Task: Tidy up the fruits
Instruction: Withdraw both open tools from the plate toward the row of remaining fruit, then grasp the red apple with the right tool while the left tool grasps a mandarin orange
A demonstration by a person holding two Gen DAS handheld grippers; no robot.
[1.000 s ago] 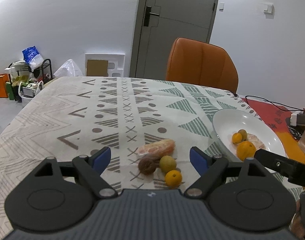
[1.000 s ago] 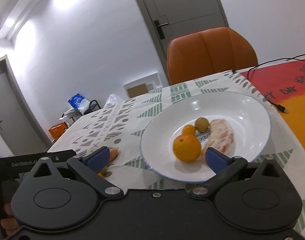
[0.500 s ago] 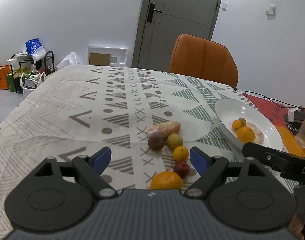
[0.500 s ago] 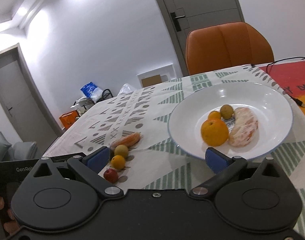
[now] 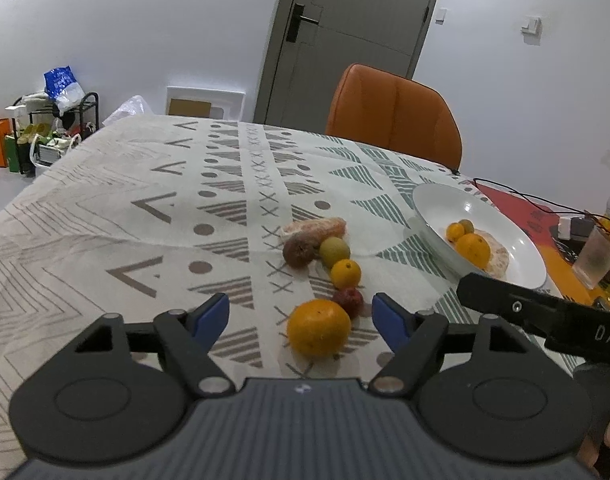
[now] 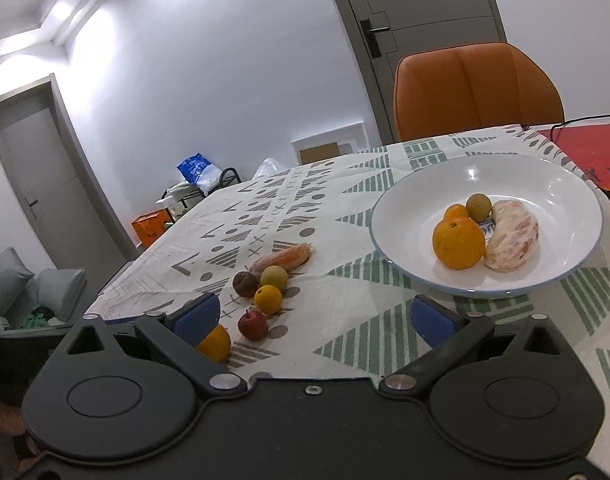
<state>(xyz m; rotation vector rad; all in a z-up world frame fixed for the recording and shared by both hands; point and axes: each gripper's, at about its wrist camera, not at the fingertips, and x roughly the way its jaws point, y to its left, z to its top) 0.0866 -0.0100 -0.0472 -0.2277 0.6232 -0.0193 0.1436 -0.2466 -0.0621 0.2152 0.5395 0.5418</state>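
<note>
Patterned tablecloth (image 5: 153,216) over a dining table, orange chair (image 5: 393,116) at the far side, grey door (image 5: 353,36) behind.

Loose fruit, in a line on the cloth: large orange (image 5: 318,327) nearest; small red fruit (image 5: 348,301) touching it; small orange (image 5: 345,274); green-yellow fruit (image 5: 334,251); brown wrinkled fruit (image 5: 300,252) beside that; peeled citrus piece (image 5: 315,229) at the far end.

White plate (image 6: 401,216), to the right of the line and apart from it: holds an orange (image 6: 458,243), a smaller orange (image 6: 455,212), a greenish round fruit (image 6: 479,207) and a peeled citrus segment (image 6: 511,240), all close together.

Left gripper (image 5: 301,318): jaws apart, just been closing; large orange lies between the blue pads, neither pad touching it.

Right gripper (image 6: 313,318): jaws wide apart, nothing gripped; bare cloth between them, plate just beyond its right finger, red fruit near its left pad (image 6: 195,317)
</note>
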